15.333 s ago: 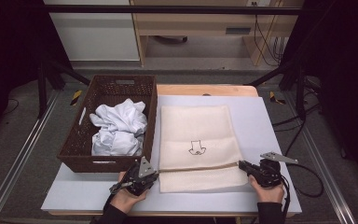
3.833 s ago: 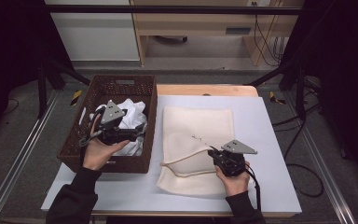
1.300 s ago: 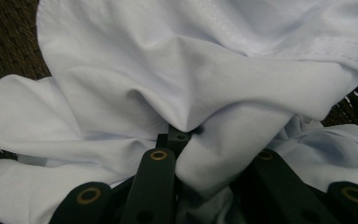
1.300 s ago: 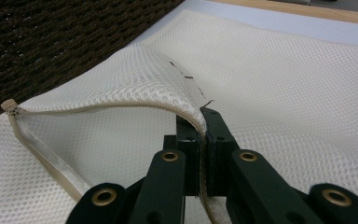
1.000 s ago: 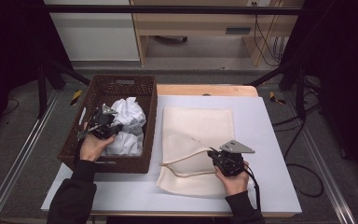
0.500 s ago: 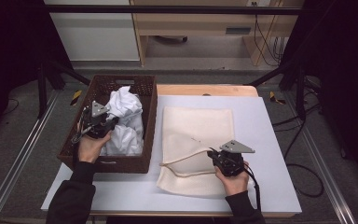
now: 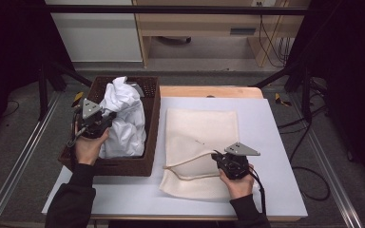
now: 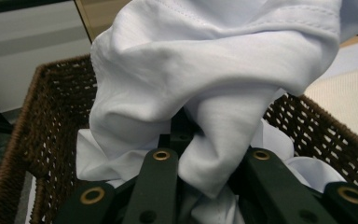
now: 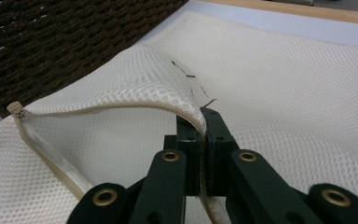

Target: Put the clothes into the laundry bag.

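Observation:
A white garment rises out of the brown wicker basket at the table's left. My left gripper is shut on a fold of it, and in the left gripper view the cloth bunches between the jaws and drapes above them. A cream mesh laundry bag lies flat on the white table. My right gripper is shut on the bag's upper zipper edge and holds it lifted, so the bag's mouth gapes toward the basket.
The basket's wall stands close to the bag's open mouth. The table's bare white top lies right of the bag. Behind the table are a wooden strip, metal frame legs and a floor with cables.
My left gripper has lifted the white garment higher out of the basket, so it now stands tall above the rim. The right gripper and the bag stay put.

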Motion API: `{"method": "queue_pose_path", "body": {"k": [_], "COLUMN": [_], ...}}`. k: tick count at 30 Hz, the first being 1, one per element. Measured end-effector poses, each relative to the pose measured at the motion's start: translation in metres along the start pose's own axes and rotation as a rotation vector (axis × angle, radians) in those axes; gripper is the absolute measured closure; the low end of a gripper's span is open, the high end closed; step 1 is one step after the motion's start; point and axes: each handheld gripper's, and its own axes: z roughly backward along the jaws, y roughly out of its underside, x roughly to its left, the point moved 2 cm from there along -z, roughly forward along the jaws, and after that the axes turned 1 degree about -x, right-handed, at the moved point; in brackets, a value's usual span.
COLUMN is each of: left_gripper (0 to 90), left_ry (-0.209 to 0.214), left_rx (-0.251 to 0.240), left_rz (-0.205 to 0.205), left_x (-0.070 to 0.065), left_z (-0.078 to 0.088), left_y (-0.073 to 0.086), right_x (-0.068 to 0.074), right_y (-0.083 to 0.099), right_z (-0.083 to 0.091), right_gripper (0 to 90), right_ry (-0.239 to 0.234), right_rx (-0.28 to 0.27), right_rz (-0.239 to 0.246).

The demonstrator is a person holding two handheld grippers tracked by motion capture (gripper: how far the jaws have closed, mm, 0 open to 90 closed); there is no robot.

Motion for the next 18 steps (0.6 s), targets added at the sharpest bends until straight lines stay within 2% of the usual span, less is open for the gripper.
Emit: {"method": "queue_pose_path", "body": {"k": [18], "left_gripper": [79.9], "left_ry": [-0.015], "left_rx": [-0.145], "left_rz": [0.034], "left_x": [0.005], "left_z": [0.033], "left_y": [-0.034], "right_x": [0.0], "right_y": [0.0], "right_z": [0.0], "right_gripper": [87.5], "right_ry": [-0.002], "right_rx": [0.0], "right_rz": [0.0]}}
